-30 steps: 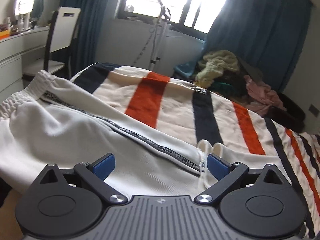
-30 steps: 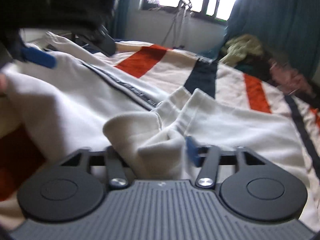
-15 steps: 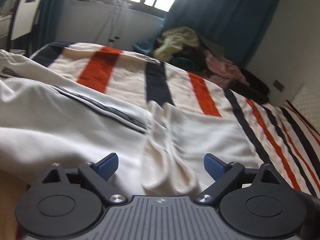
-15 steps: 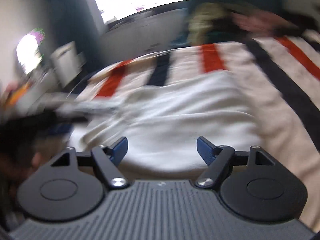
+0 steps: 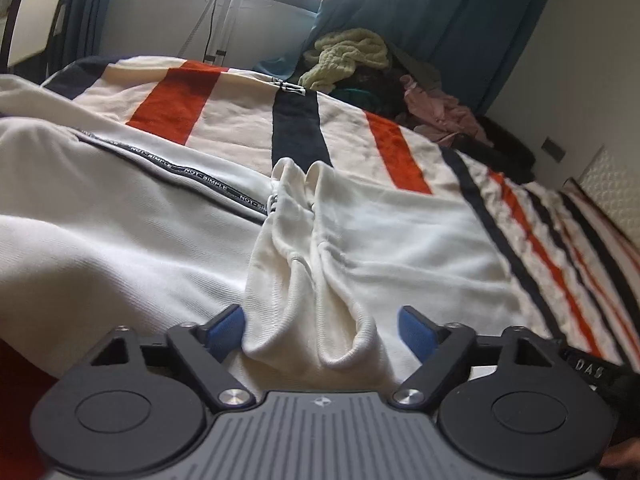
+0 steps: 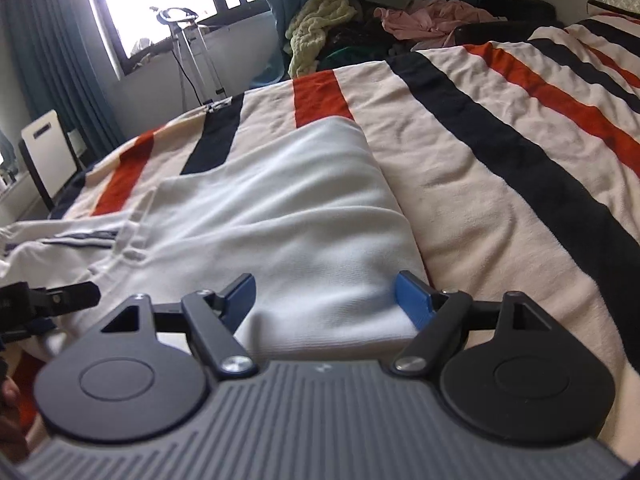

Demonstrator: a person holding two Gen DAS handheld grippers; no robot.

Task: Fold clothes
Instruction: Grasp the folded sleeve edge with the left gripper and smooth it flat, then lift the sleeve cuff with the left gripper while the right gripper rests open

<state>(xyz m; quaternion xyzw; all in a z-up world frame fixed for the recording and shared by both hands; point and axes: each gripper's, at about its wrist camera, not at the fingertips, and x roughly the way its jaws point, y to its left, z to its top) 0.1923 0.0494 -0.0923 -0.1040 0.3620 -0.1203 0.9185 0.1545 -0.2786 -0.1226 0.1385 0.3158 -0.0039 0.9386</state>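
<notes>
White trousers (image 5: 120, 240) with a dark lettered side stripe lie on the striped bedspread (image 5: 240, 120). Their cuffed leg ends (image 5: 316, 320) are bunched between the blue pads of my left gripper (image 5: 320, 330), which stands open around them. In the right wrist view the folded white trouser fabric (image 6: 288, 216) spreads flat ahead. My right gripper (image 6: 326, 294) is open just above its near edge, with nothing pinched. The left gripper shows as a dark shape (image 6: 44, 300) at the far left of that view.
A heap of unfolded clothes (image 5: 360, 60) lies at the far end of the bed, yellow-green and pink among them. Beyond are teal curtains (image 5: 420, 12), a bright window, a stand (image 6: 188, 52) and a white chair (image 5: 32, 12). Bare striped bedspread (image 6: 520, 140) extends to the right.
My right gripper let go of the cuffed end and swung to the right part of the trousers. My left gripper turned right and came up to the bunched cuffs.
</notes>
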